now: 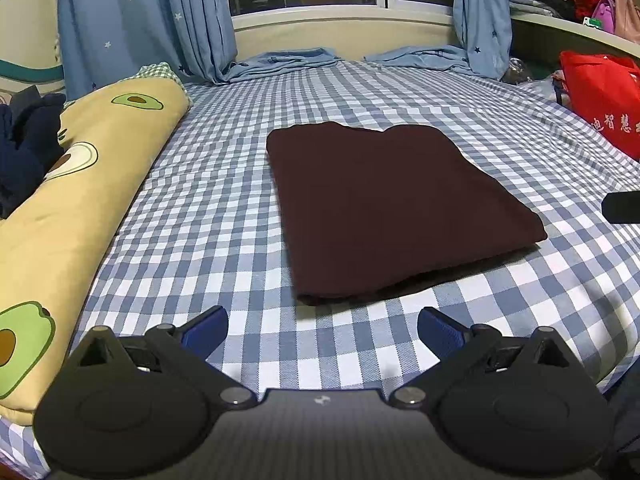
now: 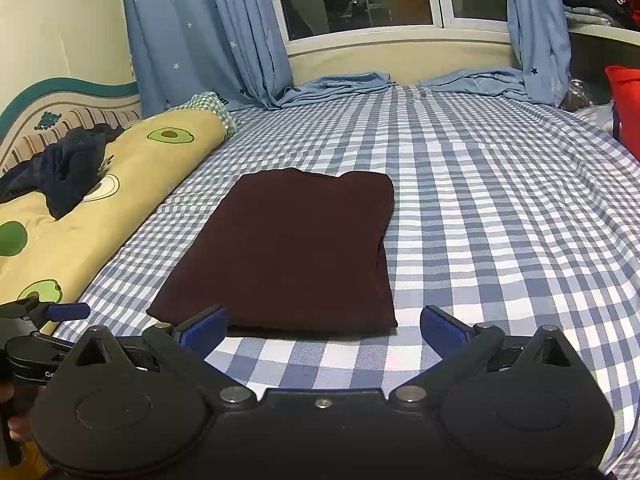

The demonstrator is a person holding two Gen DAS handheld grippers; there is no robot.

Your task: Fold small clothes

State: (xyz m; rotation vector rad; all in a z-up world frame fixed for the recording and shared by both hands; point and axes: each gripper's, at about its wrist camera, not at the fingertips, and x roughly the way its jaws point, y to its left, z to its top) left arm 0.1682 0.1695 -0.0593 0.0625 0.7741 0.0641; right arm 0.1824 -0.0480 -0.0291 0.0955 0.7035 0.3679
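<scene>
A dark maroon garment (image 1: pixel 396 208) lies folded into a flat rectangle on the blue-and-white checked bed sheet (image 1: pixel 224 208). It also shows in the right wrist view (image 2: pixel 288 252). My left gripper (image 1: pixel 322 330) is open and empty, just short of the garment's near edge. My right gripper (image 2: pixel 324 330) is open and empty at the garment's near edge, with its left blue pad (image 2: pixel 204 328) close to the cloth. The left gripper also shows at the left edge of the right wrist view (image 2: pixel 44 320).
A rolled yellow avocado-print quilt (image 1: pixel 80 184) lies along the left side with dark blue clothes (image 2: pixel 68 168) on it. A red bag (image 1: pixel 600 96) stands at the right. Blue curtains (image 1: pixel 132 20) hang by the window and spill onto the bed's far edge.
</scene>
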